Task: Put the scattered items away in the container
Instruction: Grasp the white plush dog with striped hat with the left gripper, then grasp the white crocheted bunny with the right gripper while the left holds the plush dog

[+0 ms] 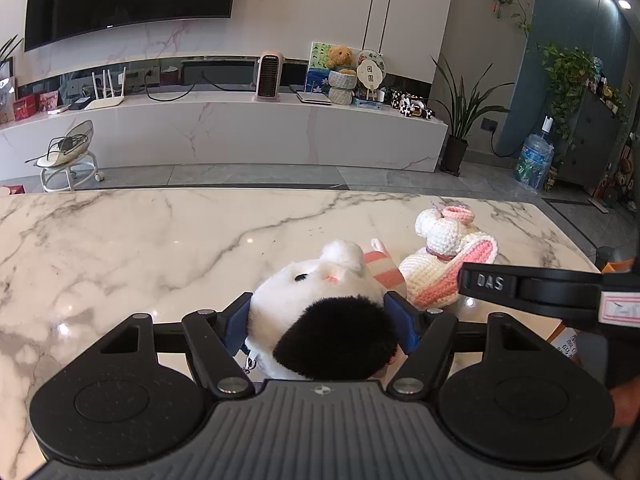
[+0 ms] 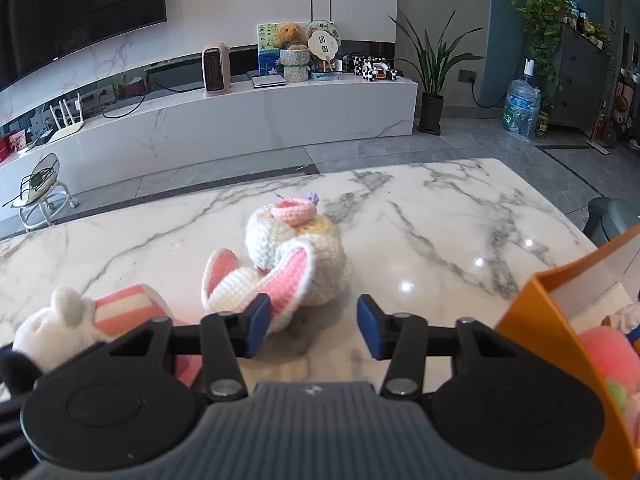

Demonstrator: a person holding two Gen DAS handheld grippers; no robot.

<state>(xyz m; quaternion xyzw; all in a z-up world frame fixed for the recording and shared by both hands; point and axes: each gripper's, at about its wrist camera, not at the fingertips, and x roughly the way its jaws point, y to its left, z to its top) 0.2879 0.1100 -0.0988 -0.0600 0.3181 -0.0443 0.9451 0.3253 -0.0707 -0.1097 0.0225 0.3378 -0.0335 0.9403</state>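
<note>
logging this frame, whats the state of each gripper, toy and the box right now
left gripper: shut on the white plush toy
white plush toy: gripped at its sides, black patch nearest the camera
right gripper: open, holding nothing
crochet bunny: lying loose on the marble table
orange box: open, toys already inside
</note>
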